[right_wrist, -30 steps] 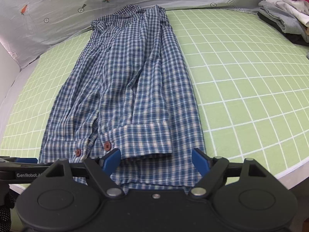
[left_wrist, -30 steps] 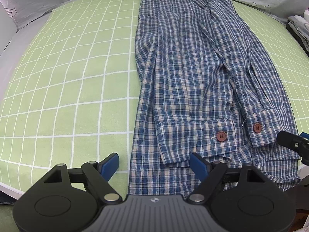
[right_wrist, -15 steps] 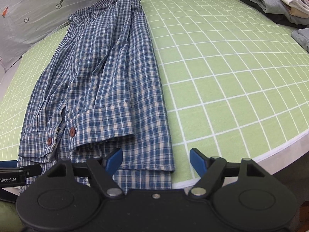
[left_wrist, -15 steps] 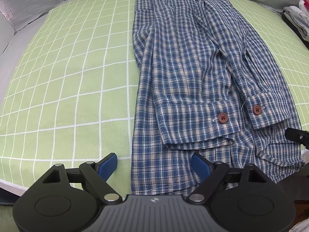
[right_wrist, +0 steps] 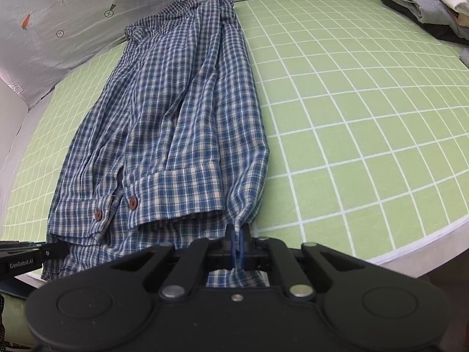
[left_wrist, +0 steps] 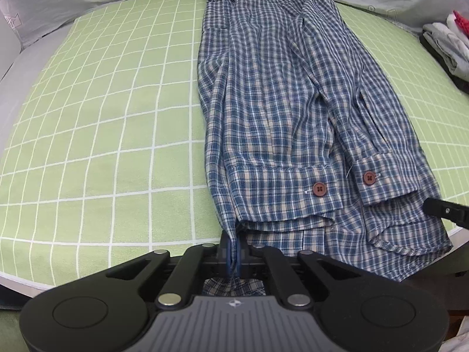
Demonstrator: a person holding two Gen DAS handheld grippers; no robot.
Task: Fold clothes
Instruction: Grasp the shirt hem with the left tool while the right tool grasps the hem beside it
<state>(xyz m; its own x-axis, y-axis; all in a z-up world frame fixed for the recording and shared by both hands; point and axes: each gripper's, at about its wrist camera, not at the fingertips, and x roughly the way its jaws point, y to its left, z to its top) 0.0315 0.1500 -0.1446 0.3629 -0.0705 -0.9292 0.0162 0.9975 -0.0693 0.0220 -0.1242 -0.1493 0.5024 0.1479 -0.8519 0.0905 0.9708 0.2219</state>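
A blue and white plaid shirt lies lengthwise on the green grid mat, its sides folded in and both buttoned cuffs resting near the bottom hem. My left gripper is shut on the hem's left corner, the fabric pinched between its blue pads. In the right wrist view the same shirt stretches away toward its collar, and my right gripper is shut on the hem's right corner. The cloth bunches up into each pinch. Part of the other gripper shows at each view's edge.
A pile of folded clothes sits at the mat's far right, also seen as clothes from the left wrist. A grey printed sheet surrounds the mat. The mat's near edge runs just ahead of both grippers.
Both grippers went from wide open to shut, each pinching a bottom corner of the shirt's hem. The hem now puckers toward the pads.
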